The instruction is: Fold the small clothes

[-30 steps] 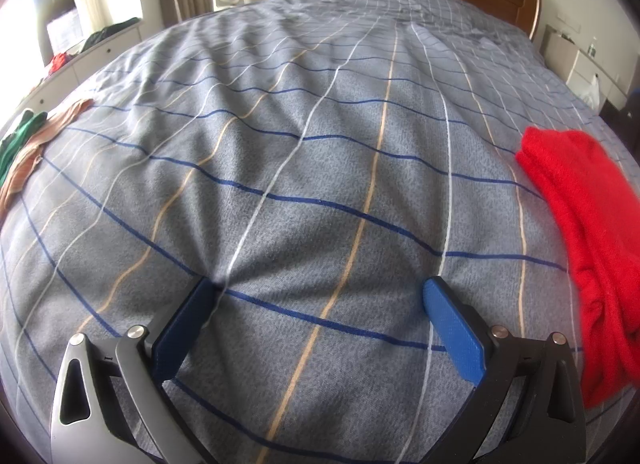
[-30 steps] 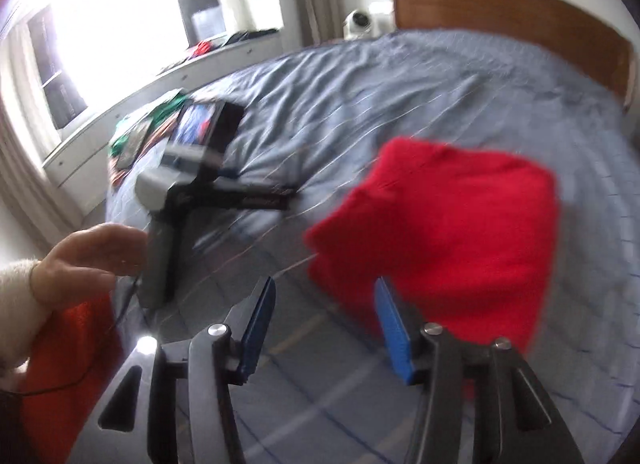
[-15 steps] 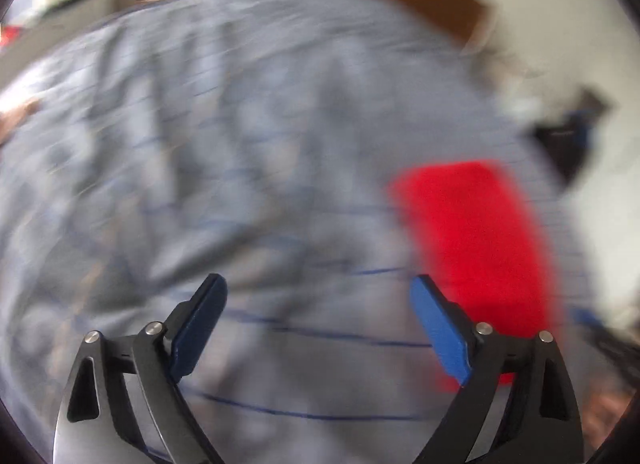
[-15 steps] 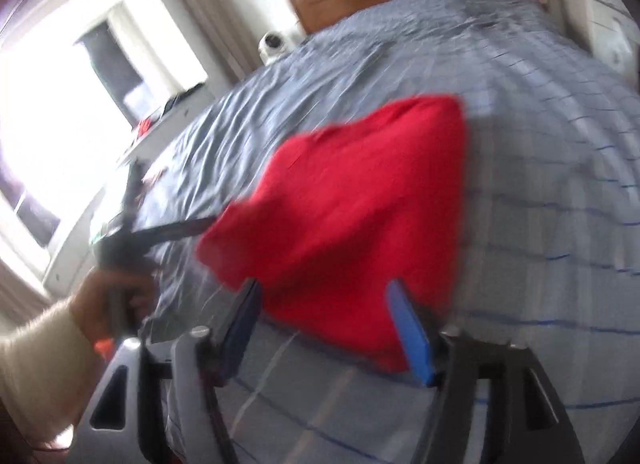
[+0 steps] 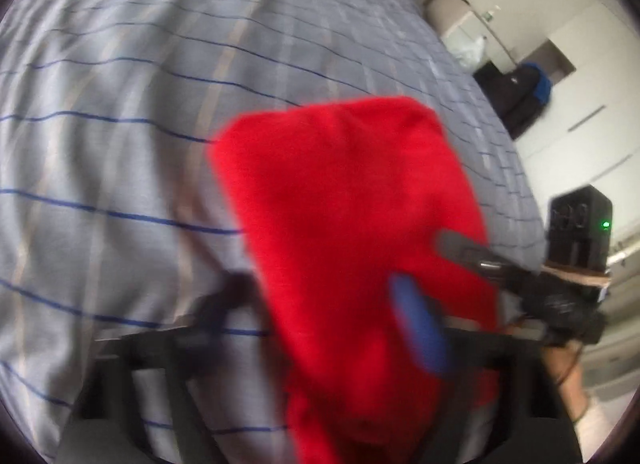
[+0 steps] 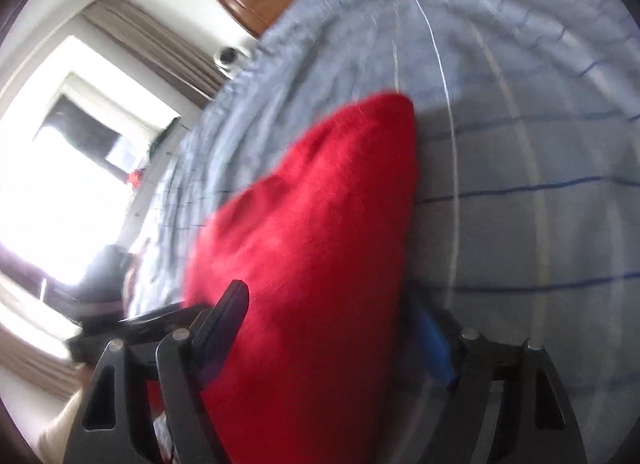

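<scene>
Left gripper (image 5: pixel 328 308) and right gripper (image 6: pixel 328 332): both gaping wide, straddling sweater (image 5: pixel 340 191) lying on bed (image 5: pixel 120 103) near its edge. Risking pinching only the top layer, bunching the knit, or dragging it off.

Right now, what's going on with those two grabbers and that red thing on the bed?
Both tools open, straddling the red garment. Left tool blurred. Right tool over its near end. Garment on the striped bedspread. Nothing in the way.

Bed (image 5: pixel 120 143) w/ grey checked cover; red garment (image 5: pixel 340 203) on it.
</scene>
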The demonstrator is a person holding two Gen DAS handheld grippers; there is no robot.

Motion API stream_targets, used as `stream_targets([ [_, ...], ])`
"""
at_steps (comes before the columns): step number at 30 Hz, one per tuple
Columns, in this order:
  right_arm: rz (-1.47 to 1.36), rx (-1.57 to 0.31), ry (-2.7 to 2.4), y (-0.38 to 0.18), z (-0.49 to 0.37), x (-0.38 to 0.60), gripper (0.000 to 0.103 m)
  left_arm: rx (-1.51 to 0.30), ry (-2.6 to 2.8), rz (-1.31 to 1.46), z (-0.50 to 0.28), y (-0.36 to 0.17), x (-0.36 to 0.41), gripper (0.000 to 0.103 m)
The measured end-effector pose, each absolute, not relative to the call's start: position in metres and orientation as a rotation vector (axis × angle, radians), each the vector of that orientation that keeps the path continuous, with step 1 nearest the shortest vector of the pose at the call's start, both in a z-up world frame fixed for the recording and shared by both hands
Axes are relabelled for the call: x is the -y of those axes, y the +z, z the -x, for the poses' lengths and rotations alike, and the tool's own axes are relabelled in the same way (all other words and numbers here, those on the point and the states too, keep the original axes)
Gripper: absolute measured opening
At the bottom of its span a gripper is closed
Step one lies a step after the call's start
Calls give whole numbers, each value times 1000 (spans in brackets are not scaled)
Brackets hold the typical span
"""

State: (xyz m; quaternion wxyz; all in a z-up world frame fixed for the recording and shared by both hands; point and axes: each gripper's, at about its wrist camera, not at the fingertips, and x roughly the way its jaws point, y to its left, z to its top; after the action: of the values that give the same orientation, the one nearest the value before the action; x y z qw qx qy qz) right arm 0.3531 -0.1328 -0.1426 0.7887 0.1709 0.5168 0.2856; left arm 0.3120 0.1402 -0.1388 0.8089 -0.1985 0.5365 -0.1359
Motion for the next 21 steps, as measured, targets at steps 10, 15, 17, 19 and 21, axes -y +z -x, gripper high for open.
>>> stream_targets([
  [10,-11,-801,584,-56,-314,86,33,-890,-256,278,-281,-54,-128,20],
  [15,-67,-730,618,-16,-327,86,36,-897,-199,246,-299,-43,-135,49],
  [17,-92,-815,599,-29,-345,92,49,-933,-84,204,-305,-64,-136,71],
  [19,-77,-876,510,-47,-351,101,81,-925,37,142,-286,-77,-146,71],
  [21,-50,-886,431,-62,-339,120,91,-885,84,83,-261,-81,-146,73],
])
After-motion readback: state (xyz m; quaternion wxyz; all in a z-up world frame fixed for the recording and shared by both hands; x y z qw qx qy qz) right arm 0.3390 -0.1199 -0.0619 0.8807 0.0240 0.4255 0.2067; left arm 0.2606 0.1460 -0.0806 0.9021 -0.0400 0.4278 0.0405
